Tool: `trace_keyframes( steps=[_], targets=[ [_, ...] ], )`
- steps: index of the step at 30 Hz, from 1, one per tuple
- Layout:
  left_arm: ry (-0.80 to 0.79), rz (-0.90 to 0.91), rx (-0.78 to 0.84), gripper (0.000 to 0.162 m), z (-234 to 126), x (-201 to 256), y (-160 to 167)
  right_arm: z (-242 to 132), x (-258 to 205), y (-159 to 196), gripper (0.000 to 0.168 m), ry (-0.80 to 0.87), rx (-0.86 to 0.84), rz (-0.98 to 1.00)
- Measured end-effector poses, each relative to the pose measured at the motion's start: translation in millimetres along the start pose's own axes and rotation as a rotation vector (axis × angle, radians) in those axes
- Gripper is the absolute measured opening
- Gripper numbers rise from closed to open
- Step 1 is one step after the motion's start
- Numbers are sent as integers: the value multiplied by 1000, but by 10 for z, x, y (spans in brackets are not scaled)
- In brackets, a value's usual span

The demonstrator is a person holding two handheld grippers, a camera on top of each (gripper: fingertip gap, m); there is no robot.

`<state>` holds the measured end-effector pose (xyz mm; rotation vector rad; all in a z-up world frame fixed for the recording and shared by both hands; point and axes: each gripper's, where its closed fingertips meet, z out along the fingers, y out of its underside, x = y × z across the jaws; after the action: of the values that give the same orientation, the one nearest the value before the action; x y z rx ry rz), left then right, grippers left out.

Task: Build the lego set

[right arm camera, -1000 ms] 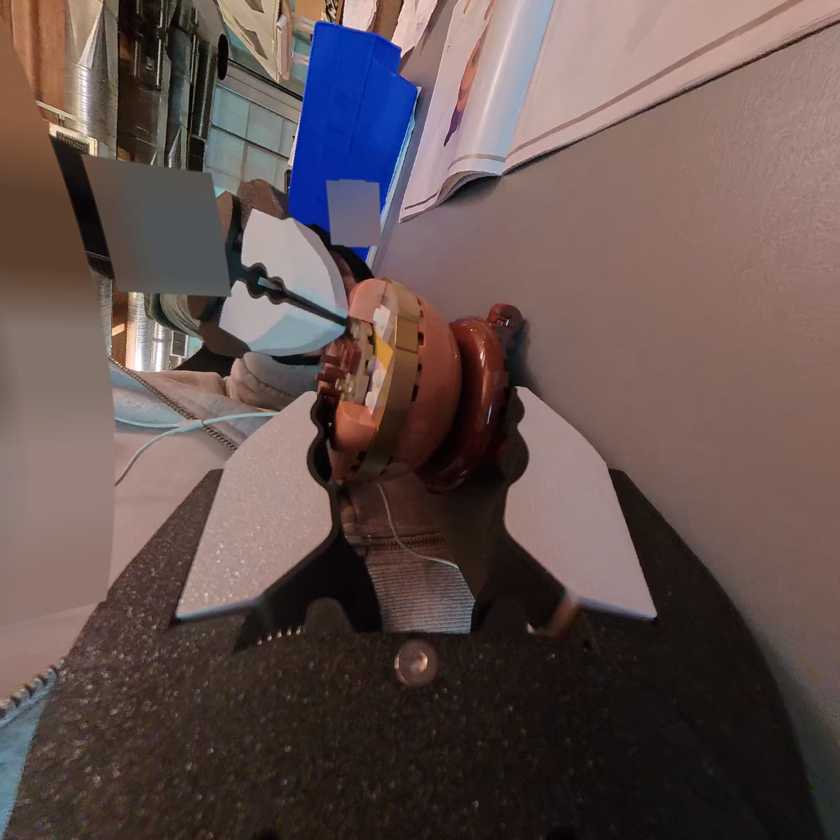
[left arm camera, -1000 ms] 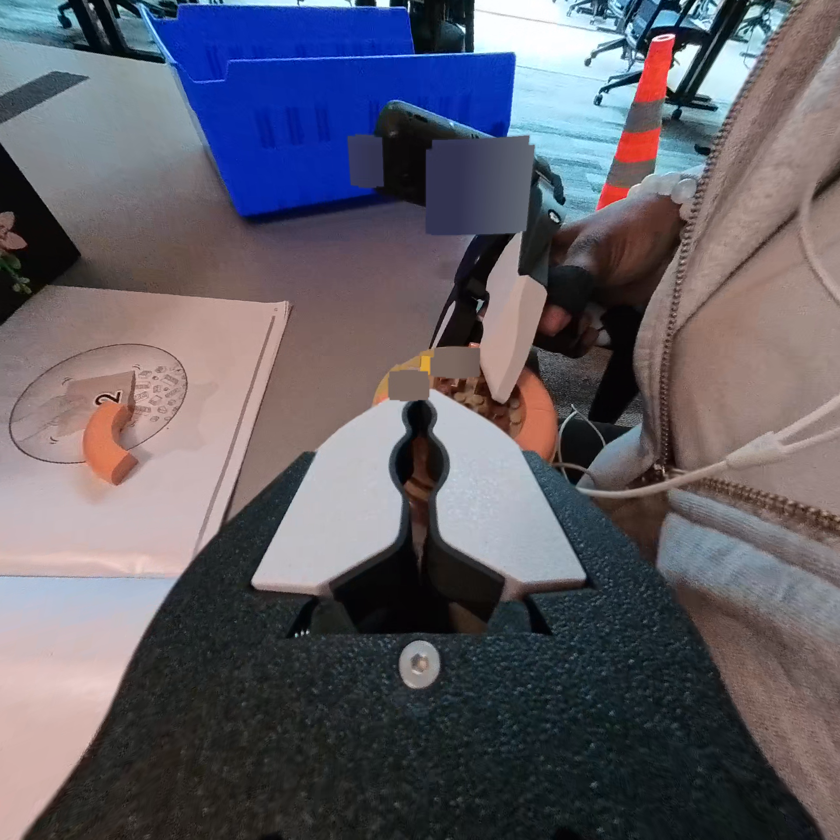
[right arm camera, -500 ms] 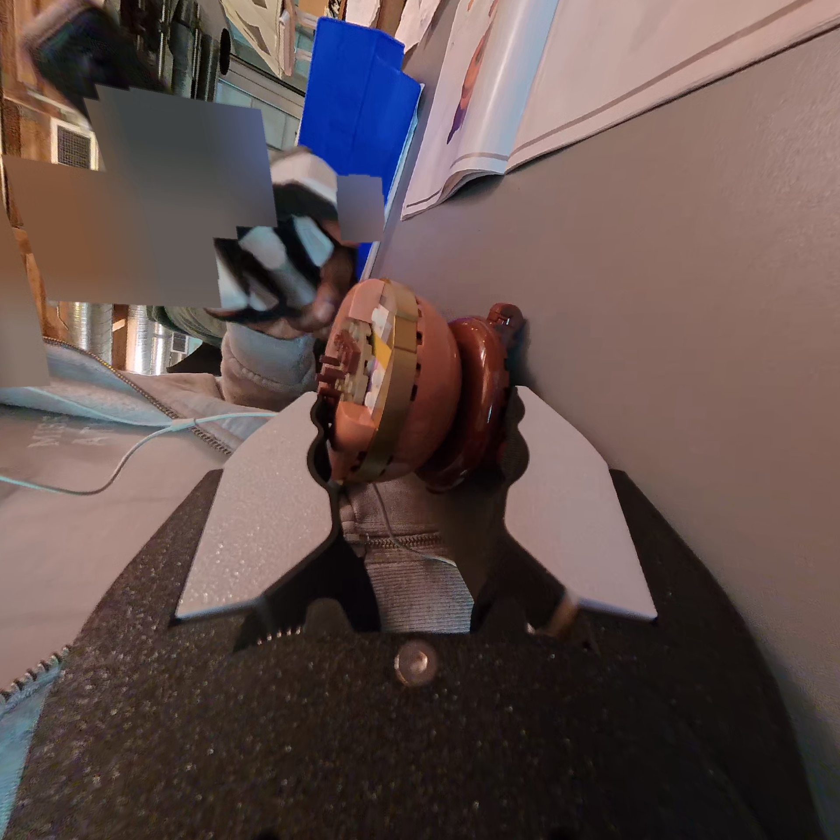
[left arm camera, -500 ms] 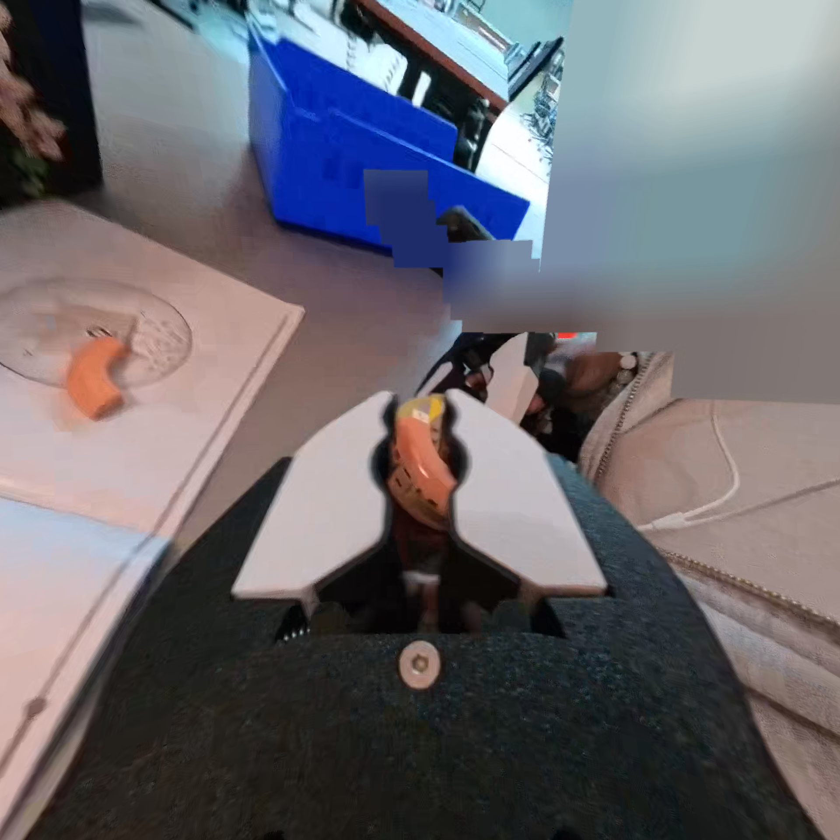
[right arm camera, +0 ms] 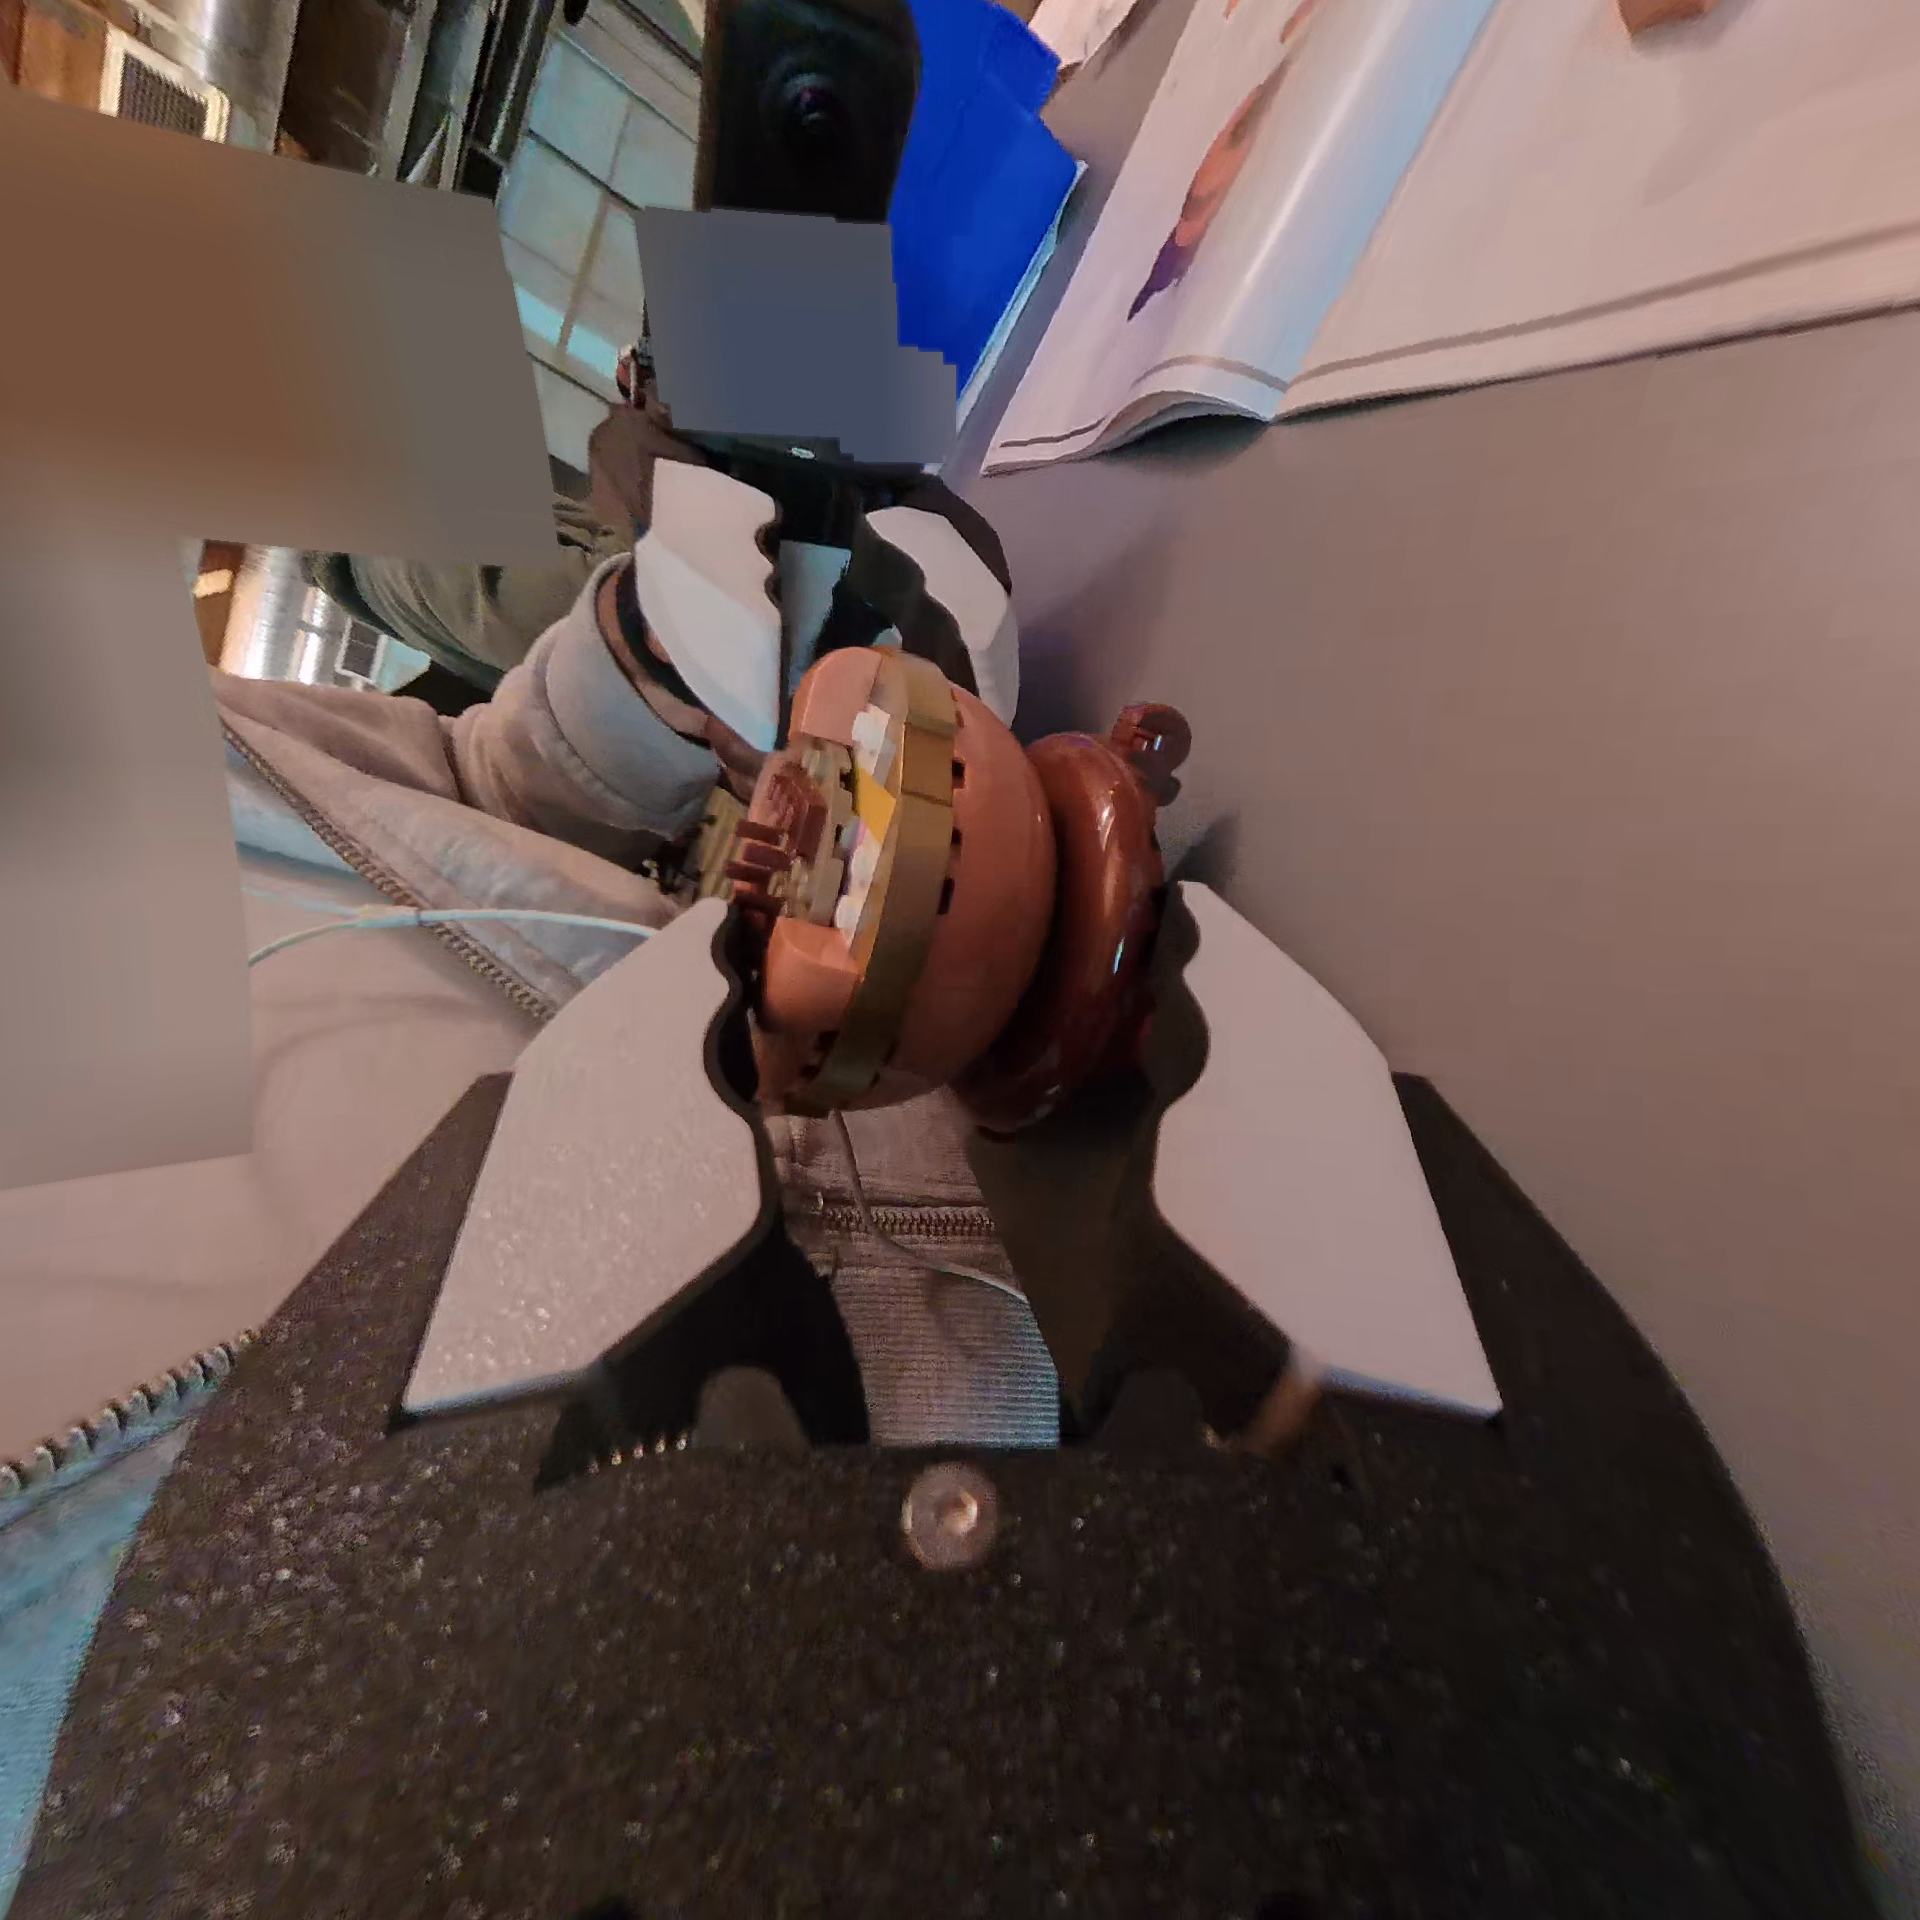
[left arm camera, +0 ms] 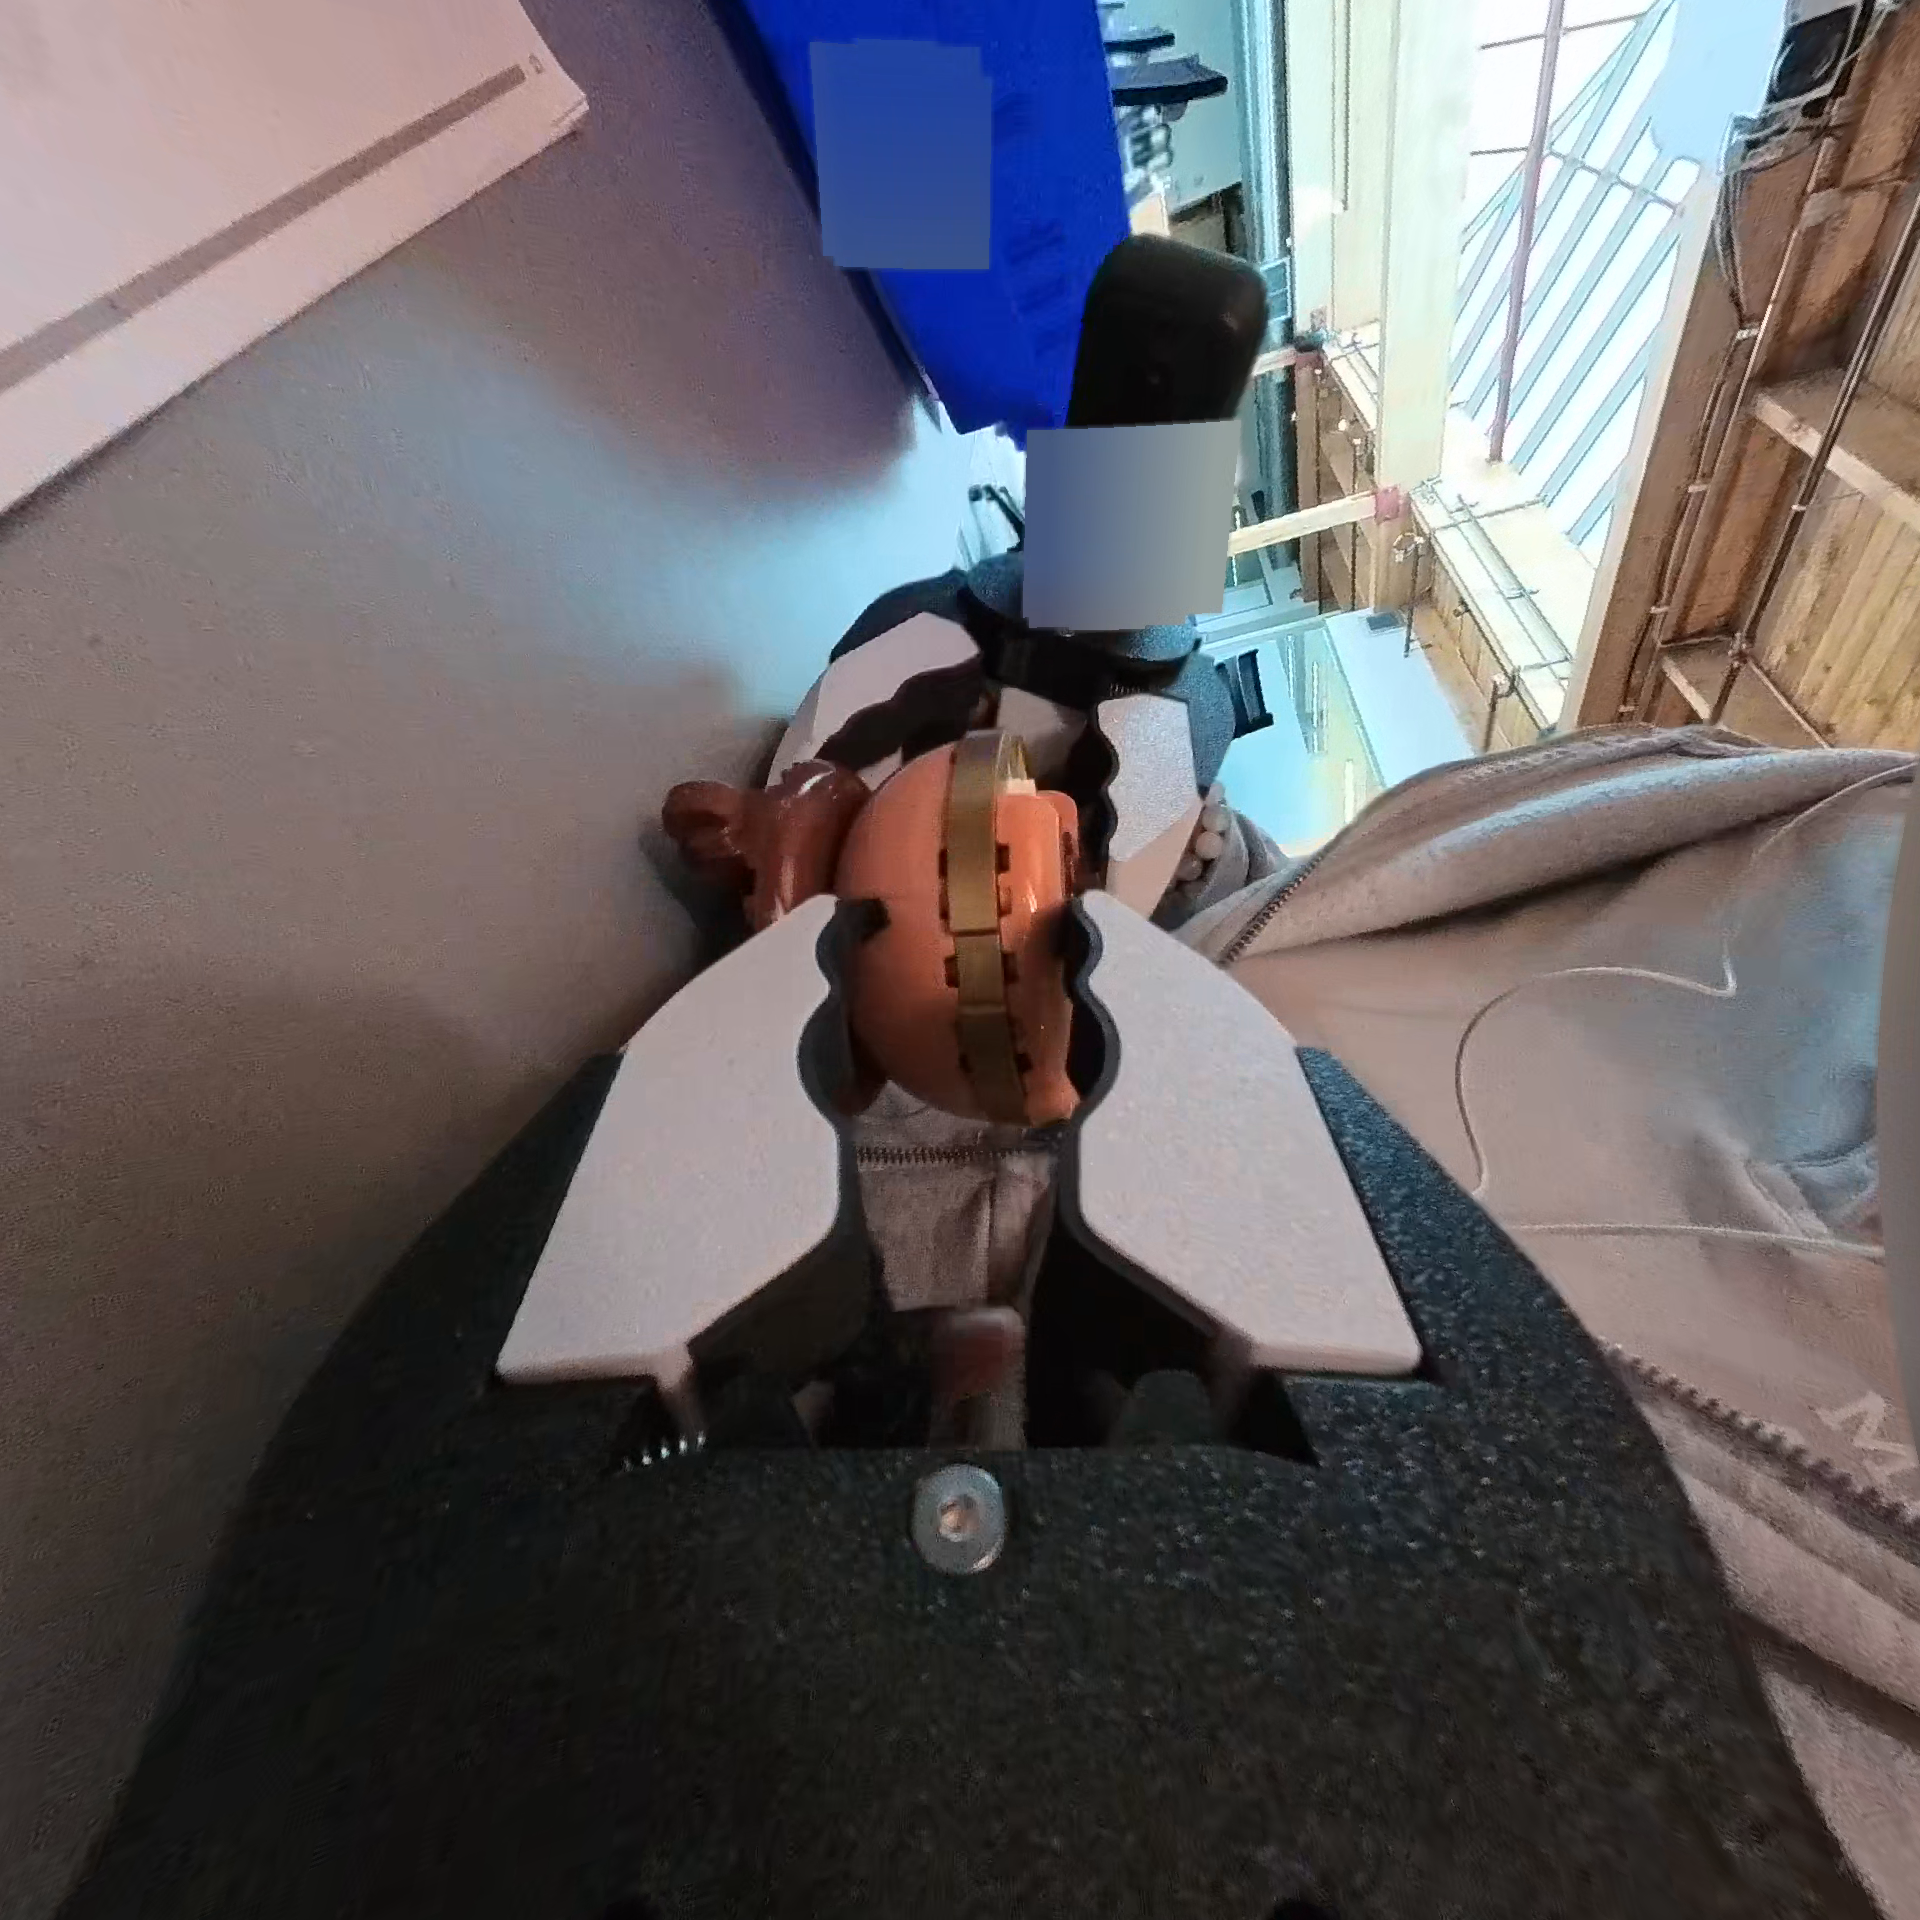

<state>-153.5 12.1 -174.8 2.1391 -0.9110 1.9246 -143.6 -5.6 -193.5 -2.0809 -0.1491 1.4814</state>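
Observation:
A terracotta lego pot (right arm camera: 987, 883) with an olive rim band and a dark brown saucer (right arm camera: 1101, 914) hangs at the grey table's edge, saucer towards the table top. My right gripper (right arm camera: 951, 914) is shut on it, one finger on the rim and one behind the saucer. My left gripper (left arm camera: 956, 925) comes from the opposite side and closes on the pot's orange body (left arm camera: 904, 935). Each gripper shows beyond the pot in the other's view: the right gripper (left arm camera: 987, 727) in the left wrist view, the left gripper (right arm camera: 831, 603) in the right wrist view. Brown and tan pieces fill the pot's top.
The grey table (left arm camera: 312, 727) runs beside the pot. An open instruction booklet (right arm camera: 1558, 208) lies on it, also seen in the left wrist view (left arm camera: 208, 156). A blue bin (left arm camera: 1049, 156) stands behind. The person's grey hoodie (left arm camera: 1558, 1039) is close under both grippers. My left and right fingertips are right by each other.
My left gripper was nearly shut beside the pot. It has swung round, rolled sideways, opened and closed on the pot's body. The right gripper kept hold of the pot and barely moved.

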Motion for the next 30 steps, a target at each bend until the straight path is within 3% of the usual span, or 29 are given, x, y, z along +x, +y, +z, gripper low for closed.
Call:
trace_keyframes(
  steps=[4,6,12,15,18,30],
  targets=[
    [-58,104,31,31,-42,-14,-6,3,13,5,73,12,-39,9],
    [-54,146,81,18,-66,26,-62,10,4,34,73,-9,-52,37],
    [-37,110,113,19,-105,35,-107,24,35,-4,73,-13,-38,68],
    [11,18,115,39,-162,78,-88,21,74,-32,73,-24,-10,135],
    [-59,-2,90,32,-161,-64,12,48,82,-29,73,-13,-31,151],
    [-77,97,182,32,-186,-65,7,52,93,-39,73,1,-33,168]
  ],
)
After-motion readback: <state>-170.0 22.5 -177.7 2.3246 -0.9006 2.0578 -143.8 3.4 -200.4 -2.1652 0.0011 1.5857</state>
